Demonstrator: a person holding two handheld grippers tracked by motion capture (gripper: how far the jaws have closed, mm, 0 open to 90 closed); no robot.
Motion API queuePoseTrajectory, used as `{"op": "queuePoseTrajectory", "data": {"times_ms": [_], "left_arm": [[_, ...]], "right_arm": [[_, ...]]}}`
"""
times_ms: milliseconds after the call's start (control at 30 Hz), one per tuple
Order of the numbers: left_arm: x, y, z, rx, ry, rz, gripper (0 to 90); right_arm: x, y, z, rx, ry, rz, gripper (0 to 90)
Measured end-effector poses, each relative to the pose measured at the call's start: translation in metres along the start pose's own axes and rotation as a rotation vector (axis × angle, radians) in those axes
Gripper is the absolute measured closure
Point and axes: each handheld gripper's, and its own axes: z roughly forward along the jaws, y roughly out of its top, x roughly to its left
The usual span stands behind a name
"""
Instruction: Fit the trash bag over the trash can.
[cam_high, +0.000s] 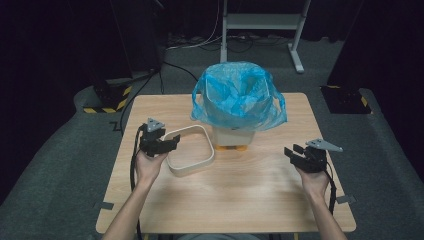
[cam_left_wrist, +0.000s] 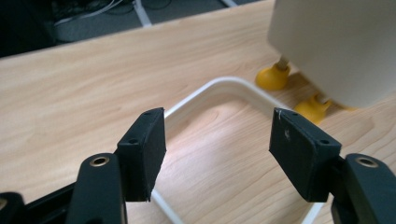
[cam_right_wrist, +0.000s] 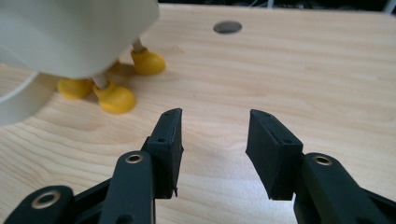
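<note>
Nearest the camera, the person's forearms come in over the wooden surface (cam_high: 240, 190). On the left, the left tool (cam_high: 167, 145) hovers with its jaws apart and nothing between them, just over the rim of the white square ring (cam_high: 189, 150) lying flat. Centre stage, the small white bin (cam_high: 233, 134) on yellow feet already wears its blue bag (cam_high: 239, 95). Over on the right, the right tool (cam_high: 295, 154) sits half open, empty, well clear of the bin. My read: bag fitted, ring not yet picked up and pressed on.

Probably a lab or studio: black curtains (cam_high: 60, 40) all round, grey carpet (cam_high: 385, 150), hazard-striped stand bases (cam_high: 107, 97), floor cables (cam_high: 200, 42) at upper centre.
</note>
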Motion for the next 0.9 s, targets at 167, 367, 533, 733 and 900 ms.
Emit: {"op": "queuePoseTrajectory", "data": {"times_ms": [167, 367, 533, 733, 900], "left_arm": [[0.007, -0.014, 0.009, 0.021, 0.016, -0.032, 36.0], [0.015, -0.027, 0.021, 0.047, 0.050, -0.065, 35.8], [0.021, -0.034, 0.026, 0.049, 0.077, -0.100, 35.7], [0.026, -0.040, 0.035, 0.064, 0.100, -0.123, 35.7], [0.028, -0.042, 0.039, 0.078, 0.123, -0.116, 35.7]], "right_arm": [[-0.001, -0.011, 0.013, 0.031, -0.019, -0.001, 54.7], [-0.002, -0.020, 0.026, 0.057, -0.043, -0.002, 53.2], [-0.002, -0.024, 0.035, 0.087, -0.079, -0.040, 52.6], [-0.004, -0.027, 0.043, 0.113, -0.094, -0.053, 51.3], [-0.009, -0.029, 0.048, 0.135, -0.106, -0.070, 49.9]]}}
